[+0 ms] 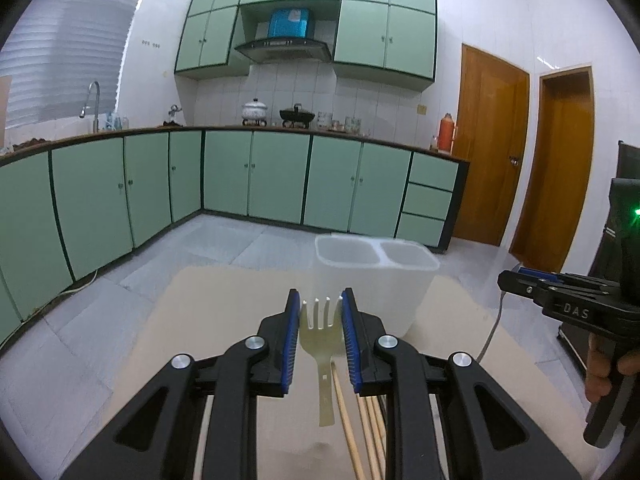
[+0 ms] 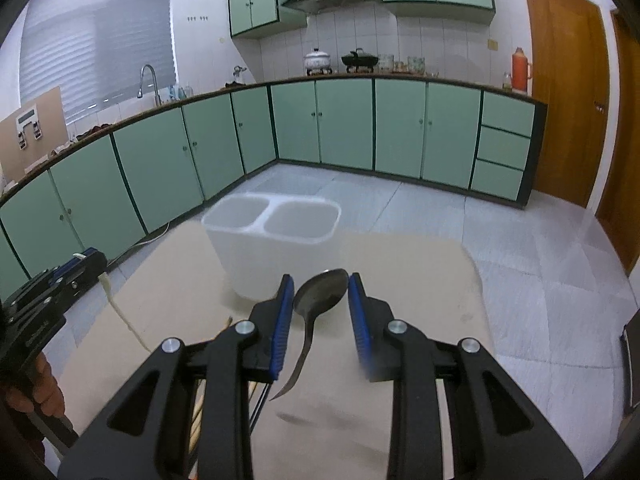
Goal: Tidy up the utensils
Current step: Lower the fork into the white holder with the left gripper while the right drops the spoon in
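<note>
In the left wrist view, a pale cream plastic fork (image 1: pixel 322 344) with four short tines pointed away from the camera, its flat handle hanging down toward the tan table (image 1: pixel 224 320). The left gripper (image 1: pixel 321 320) had its blue-padded jaws clamped on the fork's head, the pads pressing either edge, and the fork was lifted clear of the tabletop. Below it, a bundle of wooden chopsticks (image 1: pixel 362 420) lay on the table, running under the gripper's right linkage. Ahead and slightly right stood a translucent white two-compartment utensil holder (image 1: pixel 376 276), upright on the far part of the table. At the right edge the right gripper (image 1: pixel 520 280) appeared side-on, held level by a hand (image 1: pixel 608 368) on its grip; from this side I could not tell how its jaws stood.

In the right wrist view, a dark metal spoon (image 2: pixel 320 300) sat between the right gripper's (image 2: pixel 320 300) blue pads, bowl forward and tilted, its curved handle sweeping down and left above the table (image 2: pixel 400 280). The jaws were closed on the bowl's edges, holding the spoon off the surface. The utensil holder (image 2: pixel 272 240) stood just beyond, a little left, both compartments open to view. The left gripper (image 2: pixel 86 262) showed at the left edge with the fork's handle (image 2: pixel 120 312) trailing down from it.
</note>
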The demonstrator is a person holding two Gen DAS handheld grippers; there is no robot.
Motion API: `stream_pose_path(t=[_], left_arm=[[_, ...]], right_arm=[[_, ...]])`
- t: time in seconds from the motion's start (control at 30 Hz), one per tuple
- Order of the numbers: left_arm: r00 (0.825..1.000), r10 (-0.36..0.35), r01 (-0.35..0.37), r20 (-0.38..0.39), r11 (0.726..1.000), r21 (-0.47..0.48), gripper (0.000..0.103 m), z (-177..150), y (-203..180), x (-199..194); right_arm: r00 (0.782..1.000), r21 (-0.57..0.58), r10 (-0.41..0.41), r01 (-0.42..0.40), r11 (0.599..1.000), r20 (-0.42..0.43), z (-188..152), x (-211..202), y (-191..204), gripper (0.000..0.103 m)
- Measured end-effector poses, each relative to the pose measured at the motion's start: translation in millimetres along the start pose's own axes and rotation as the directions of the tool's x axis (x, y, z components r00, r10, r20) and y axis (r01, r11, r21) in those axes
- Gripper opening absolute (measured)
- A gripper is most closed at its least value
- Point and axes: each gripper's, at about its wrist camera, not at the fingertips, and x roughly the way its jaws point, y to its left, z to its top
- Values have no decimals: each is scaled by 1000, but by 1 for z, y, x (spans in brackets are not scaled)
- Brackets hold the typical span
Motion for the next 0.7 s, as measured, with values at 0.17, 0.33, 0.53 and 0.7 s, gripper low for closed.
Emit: stream_pose_path(t=[0.17, 0.33, 0.53, 0.7], left_arm=[[997, -17, 17, 71, 1000, 6, 21, 32, -5, -6], [988, -44, 42, 149, 999, 21, 21, 68, -11, 0], [973, -75, 67, 220, 997, 43, 21, 104, -23, 23], [970, -82, 72, 228, 996, 52, 21, 116, -30, 61]], right_arm=[[998, -18, 6, -5, 1000, 67, 34, -6, -7, 27], [991, -42, -2, 8, 999, 137, 72, -7, -10, 27], [977, -61, -15, 28, 998, 211, 114, 3, -14, 26], [973, -78, -47, 66, 995, 224, 124, 31, -17, 26]])
